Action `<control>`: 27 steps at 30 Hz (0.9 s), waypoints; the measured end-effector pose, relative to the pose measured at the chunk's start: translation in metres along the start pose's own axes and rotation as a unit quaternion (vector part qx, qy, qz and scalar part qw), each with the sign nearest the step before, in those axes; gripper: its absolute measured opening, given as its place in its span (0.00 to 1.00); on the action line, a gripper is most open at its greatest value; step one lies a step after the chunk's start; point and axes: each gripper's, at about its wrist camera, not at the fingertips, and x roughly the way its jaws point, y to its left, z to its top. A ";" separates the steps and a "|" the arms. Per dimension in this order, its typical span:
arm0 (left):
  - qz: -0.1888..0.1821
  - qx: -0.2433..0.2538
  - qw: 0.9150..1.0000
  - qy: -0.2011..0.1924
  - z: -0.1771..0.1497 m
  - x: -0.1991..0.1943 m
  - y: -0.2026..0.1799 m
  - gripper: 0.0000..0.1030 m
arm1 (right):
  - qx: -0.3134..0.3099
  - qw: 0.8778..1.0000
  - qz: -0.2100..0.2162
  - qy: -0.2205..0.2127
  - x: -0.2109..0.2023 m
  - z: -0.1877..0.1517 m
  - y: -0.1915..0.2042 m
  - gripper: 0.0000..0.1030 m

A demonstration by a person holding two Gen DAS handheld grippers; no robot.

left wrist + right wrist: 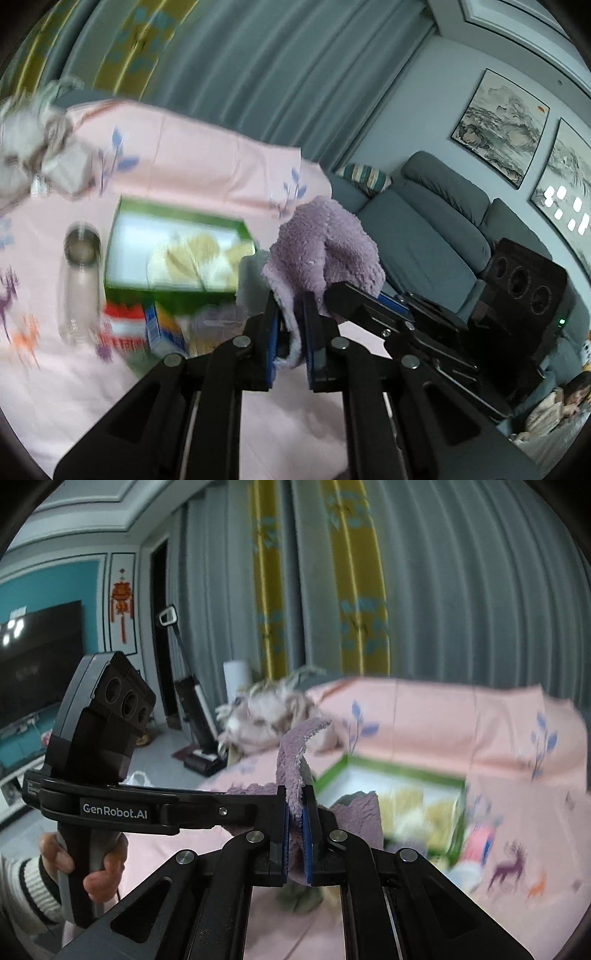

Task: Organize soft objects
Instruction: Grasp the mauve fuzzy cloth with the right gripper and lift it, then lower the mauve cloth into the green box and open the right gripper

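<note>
Progress looks early: left hand-held gripper [291, 332] and right hand-held gripper [295, 823] each clamp the purple fleece cloth [325, 247], lifted, folding not yet done.

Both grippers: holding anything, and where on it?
Both grip the purple fleece cloth: left gripper and right gripper each pinch an edge fold.

Grey-green pleated curtains [461, 602] with 2 yellow patterned bands are hanging beyond the fingertips. Right of the left fingers a grey sofa [424, 236] is sitting under 2 framed ink paintings [498, 125]. Left of the right fingers a dark television [37, 661] is reflecting lights against a teal wall [48, 583].
</note>
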 end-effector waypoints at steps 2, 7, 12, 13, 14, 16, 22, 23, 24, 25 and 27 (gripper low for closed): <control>0.011 0.010 1.000 -0.013 0.018 0.001 -0.001 0.07 | -0.014 1.000 -0.002 -0.013 0.003 0.018 0.000 0.07; 0.027 0.018 0.999 -0.027 0.043 0.014 0.010 0.07 | -0.018 1.000 -0.012 -0.017 0.026 0.046 -0.013 0.07; 0.053 0.021 0.998 -0.017 0.060 0.037 0.030 0.07 | -0.014 1.000 -0.019 -0.007 0.055 0.052 -0.031 0.07; 0.057 0.021 0.998 -0.015 0.062 0.041 0.034 0.07 | -0.015 1.000 -0.022 -0.005 0.064 0.052 -0.035 0.07; 0.062 0.021 0.998 -0.011 0.065 0.048 0.040 0.07 | -0.014 1.000 -0.023 -0.002 0.070 0.052 -0.038 0.07; 0.068 0.019 0.997 -0.006 0.068 0.056 0.046 0.07 | -0.010 1.000 -0.025 0.002 0.077 0.050 -0.045 0.07; 0.081 0.007 0.997 0.017 0.073 0.087 0.071 0.08 | 0.003 0.999 -0.031 0.023 0.115 0.045 -0.071 0.07; 0.086 0.006 0.996 0.021 0.073 0.093 0.075 0.08 | 0.005 0.999 -0.032 0.027 0.120 0.043 -0.075 0.07; 0.090 0.006 0.996 0.025 0.073 0.098 0.078 0.08 | 0.007 0.999 -0.034 0.033 0.128 0.040 -0.079 0.07; 0.093 0.004 0.995 0.027 0.072 0.102 0.081 0.08 | 0.009 0.999 -0.036 0.037 0.132 0.037 -0.083 0.07; 0.098 -0.001 0.995 0.034 0.071 0.110 0.089 0.08 | 0.017 0.998 -0.037 0.045 0.140 0.032 -0.090 0.07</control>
